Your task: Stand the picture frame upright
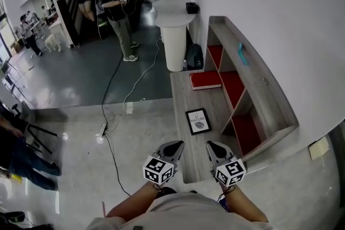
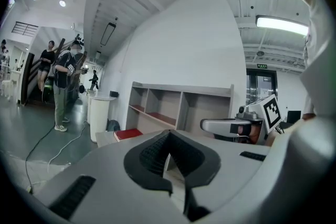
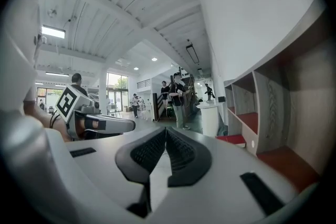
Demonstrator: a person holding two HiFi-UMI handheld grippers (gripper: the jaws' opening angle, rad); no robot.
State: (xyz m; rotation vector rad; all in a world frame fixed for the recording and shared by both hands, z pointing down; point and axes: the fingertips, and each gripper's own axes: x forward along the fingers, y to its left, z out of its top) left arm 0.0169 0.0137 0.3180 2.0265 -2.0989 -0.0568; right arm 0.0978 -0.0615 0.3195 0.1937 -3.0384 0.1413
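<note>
A black picture frame (image 1: 198, 120) with a white print lies flat on the low wooden bench (image 1: 186, 99), a little ahead of both grippers. My left gripper (image 1: 174, 147) hovers near the bench's front left corner, jaws shut and empty. Beside it my right gripper (image 1: 214, 147) hangs over the bench's near end, also shut with nothing in it. In the left gripper view the shut jaws (image 2: 168, 136) point toward the shelf unit (image 2: 181, 105); the frame is hidden behind them. The right gripper view shows its shut jaws (image 3: 166, 132) aimed along the bench.
A wooden shelf unit (image 1: 253, 89) with red-lined compartments stands on the bench against the wall. A red book (image 1: 205, 80) lies further along the bench. Beyond are a white round pedestal (image 1: 174, 35), a cable on the floor (image 1: 121, 99), and people (image 1: 117, 8).
</note>
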